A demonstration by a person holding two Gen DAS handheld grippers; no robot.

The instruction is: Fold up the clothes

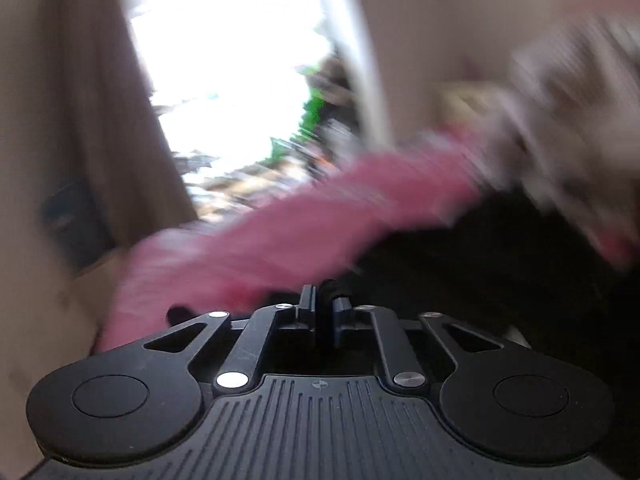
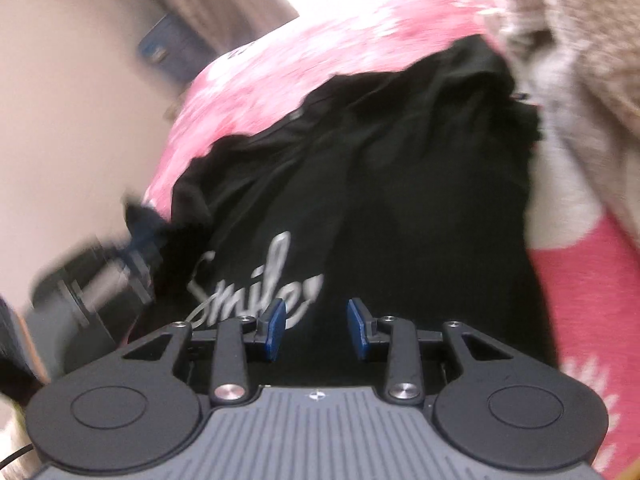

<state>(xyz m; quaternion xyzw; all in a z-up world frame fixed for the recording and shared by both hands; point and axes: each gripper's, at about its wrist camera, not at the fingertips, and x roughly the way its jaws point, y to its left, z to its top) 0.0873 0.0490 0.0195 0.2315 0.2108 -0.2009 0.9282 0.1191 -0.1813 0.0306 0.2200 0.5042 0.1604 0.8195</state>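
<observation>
Black T-shirt (image 2: 380, 184) printed "Smile" lies rumpled on a pink floral bedspread (image 2: 280, 60); the right gripper (image 2: 316, 330) hovers released above it, the left gripper (image 1: 325, 312) pinches dark cloth at the left, so grip an edge, not the middle.

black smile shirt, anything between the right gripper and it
Nothing visible. The right gripper has its blue pads apart directly over the black shirt, with only bare fabric between and ahead of them. The tan knit garment lies off at the shirt's far right edge.
</observation>
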